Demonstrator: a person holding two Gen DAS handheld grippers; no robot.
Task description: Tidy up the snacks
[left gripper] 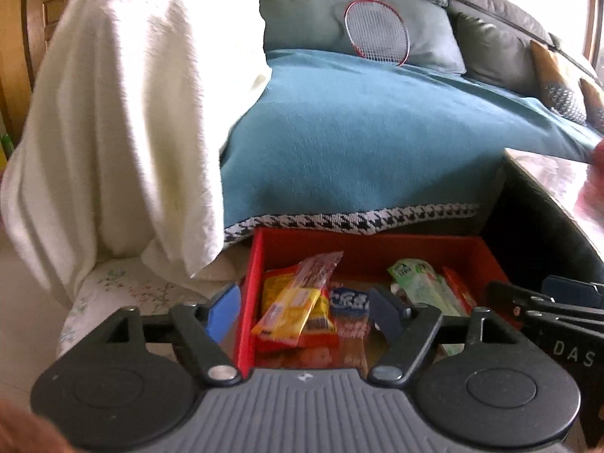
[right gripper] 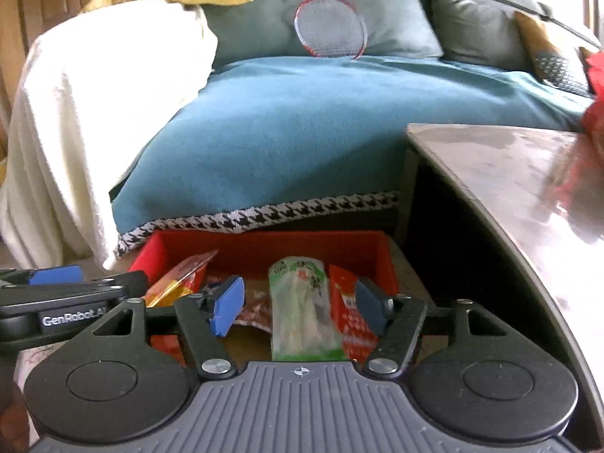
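Snack packets (left gripper: 298,302) partly hidden in red box (left gripper: 377,243), left claw (left gripper: 305,311) agape, right claw (right gripper: 300,309) agape, both empty, labels blurred

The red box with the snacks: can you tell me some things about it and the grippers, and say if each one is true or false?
1. The red box has snack packets in it. True.
2. The right gripper is squeezing the green-and-clear packet. False: its jaws are spread apart, holding nothing.
3. A badminton racket leans on the sofa cushions. True.
4. The left gripper is shut tight. False: it is open, above the box.
5. The blanket on the sofa seat is pink. False: it is teal with a black-and-white edge.
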